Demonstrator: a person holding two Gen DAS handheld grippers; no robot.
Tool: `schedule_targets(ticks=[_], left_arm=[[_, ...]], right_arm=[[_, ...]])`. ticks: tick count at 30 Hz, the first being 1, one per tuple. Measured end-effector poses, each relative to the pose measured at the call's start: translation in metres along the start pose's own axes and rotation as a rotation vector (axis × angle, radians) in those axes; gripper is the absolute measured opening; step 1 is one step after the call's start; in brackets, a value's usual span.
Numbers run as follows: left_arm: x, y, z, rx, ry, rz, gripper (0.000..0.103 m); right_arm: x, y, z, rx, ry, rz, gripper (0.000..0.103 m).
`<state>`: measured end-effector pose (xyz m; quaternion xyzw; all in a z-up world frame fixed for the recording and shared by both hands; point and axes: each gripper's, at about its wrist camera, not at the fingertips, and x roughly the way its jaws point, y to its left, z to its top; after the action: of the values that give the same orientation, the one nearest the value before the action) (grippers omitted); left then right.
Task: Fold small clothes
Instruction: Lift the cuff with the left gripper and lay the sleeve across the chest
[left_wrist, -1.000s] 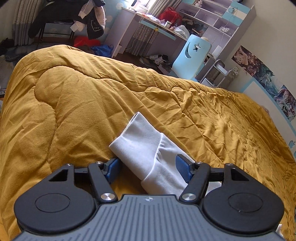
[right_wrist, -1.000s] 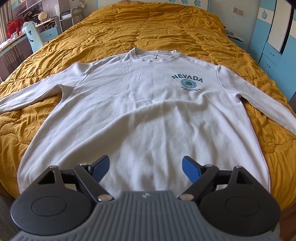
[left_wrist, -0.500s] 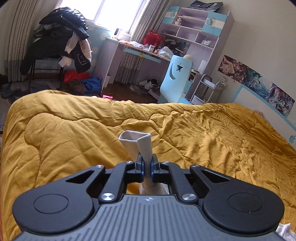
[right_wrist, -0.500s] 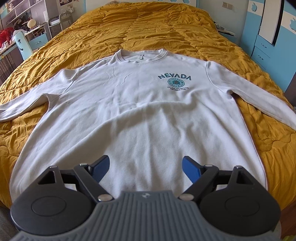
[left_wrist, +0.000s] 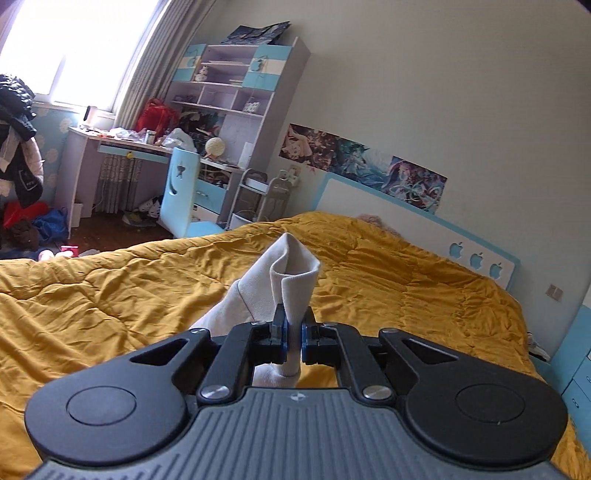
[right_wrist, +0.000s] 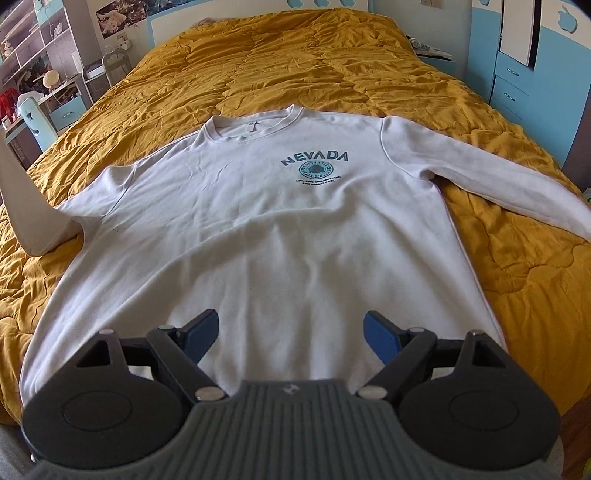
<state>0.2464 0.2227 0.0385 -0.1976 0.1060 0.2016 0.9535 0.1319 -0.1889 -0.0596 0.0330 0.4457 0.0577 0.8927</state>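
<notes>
In the left wrist view the left hand-held gripper covers the part of the sleeve that runs below its closed pads; the cloth drops out of sight behind the gripper body. The gripper body also hides the near bed. The window is blown out white, and items on the shelves are too small to name. In the right wrist view the sweatshirt loses its hem behind the right hand-held gripper. Its right cuff is cut off by the picture's edge, and the raised sleeve leaves at the left edge. The small print under "NEVADA" is unreadable.
</notes>
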Motion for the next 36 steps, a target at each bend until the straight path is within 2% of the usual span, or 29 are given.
schedule_targets(ticks=[7,10,15,19,27,30,33,36], left_arm=[[0.007,-0.129,-0.059,0.078,0.076,-0.218,0.006],[0.009,-0.169,-0.086,0.118,0.115,-0.294,0.006],[0.005,-0.242,-0.149,0.269,0.153,-0.394,0.006],[-0.003,-0.276,-0.179,0.308,0.185,-0.445,0.006],[-0.014,-0.311,-0.229,0.411,0.268,-0.518,0.008],[-0.019,-0.318,-0.243,0.439,0.306,-0.565,0.016],[-0.026,-0.326,-0.257,0.497,0.36,-0.628,0.039],[-0.038,-0.325,-0.266,0.55,0.368,-0.642,0.048]], right_arm=[[-0.008,-0.042,0.0,0.042,-0.035,-0.055,0.082],[-0.009,-0.065,-0.003,0.089,-0.036,-0.065,0.082],[-0.012,-0.094,-0.008,0.159,-0.035,-0.086,0.082],[-0.013,-0.111,-0.015,0.187,-0.031,-0.113,0.082],[-0.011,-0.131,-0.027,0.233,-0.007,-0.14,0.082],[-0.011,-0.133,-0.028,0.245,-0.005,-0.146,0.082],[-0.011,-0.133,-0.028,0.248,-0.005,-0.142,0.082],[-0.011,-0.13,-0.029,0.244,-0.002,-0.142,0.082]])
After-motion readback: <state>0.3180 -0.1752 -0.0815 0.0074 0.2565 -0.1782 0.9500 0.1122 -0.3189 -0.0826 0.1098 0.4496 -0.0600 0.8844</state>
